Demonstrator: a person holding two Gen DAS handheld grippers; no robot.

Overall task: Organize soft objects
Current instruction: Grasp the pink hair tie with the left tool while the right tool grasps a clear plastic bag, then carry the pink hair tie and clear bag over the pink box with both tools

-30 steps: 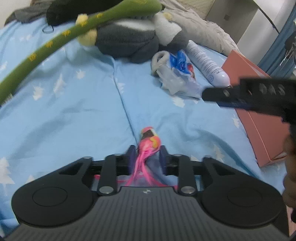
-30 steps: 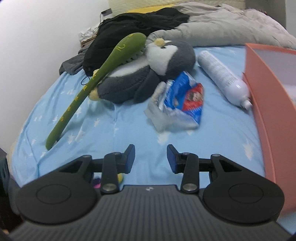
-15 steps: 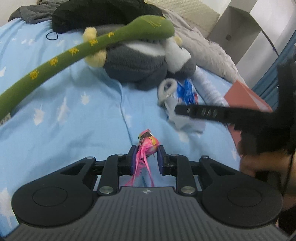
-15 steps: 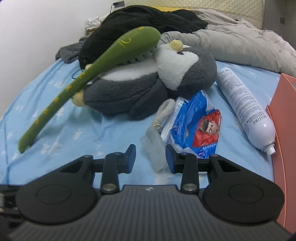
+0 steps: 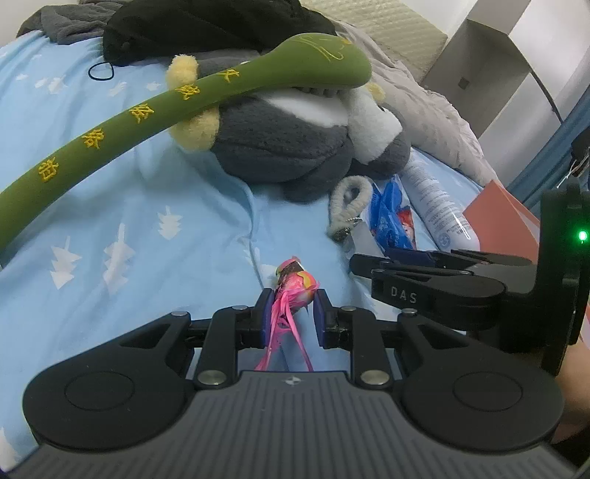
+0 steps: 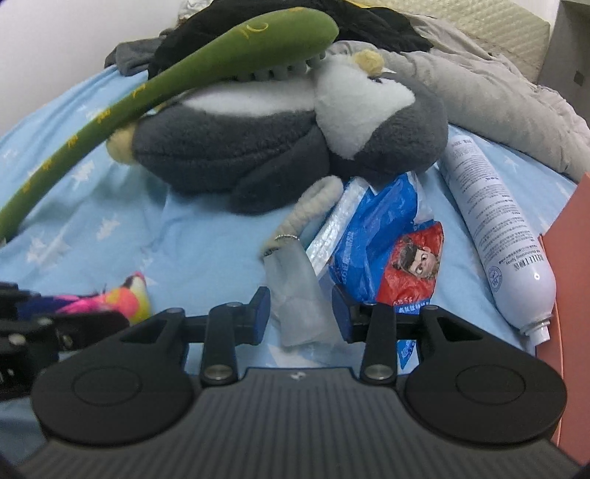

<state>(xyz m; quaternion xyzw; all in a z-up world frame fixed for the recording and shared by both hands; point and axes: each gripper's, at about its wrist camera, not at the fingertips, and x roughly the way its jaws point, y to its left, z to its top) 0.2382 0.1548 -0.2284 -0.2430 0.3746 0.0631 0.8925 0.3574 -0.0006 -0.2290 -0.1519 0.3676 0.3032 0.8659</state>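
My left gripper is shut on a small pink feathered bird toy, held just over the blue bed sheet. The same toy shows at the left of the right wrist view. My right gripper has its jaws opening. A grey translucent pouch with a woolly grey loop lies between them, and the pads stand clear of it. Behind sits a grey and white penguin plush, with a long green plush stick lying across it.
A blue and red plastic bag and a white spray can lie right of the pouch. An orange box stands at the right edge. A grey duvet and black clothes are piled at the back.
Both grippers moved forward toward the penguin. The right one dropped until the grey pouch came between its jaws, and it now sits beside the left gripper. The pink bird stays gripped.
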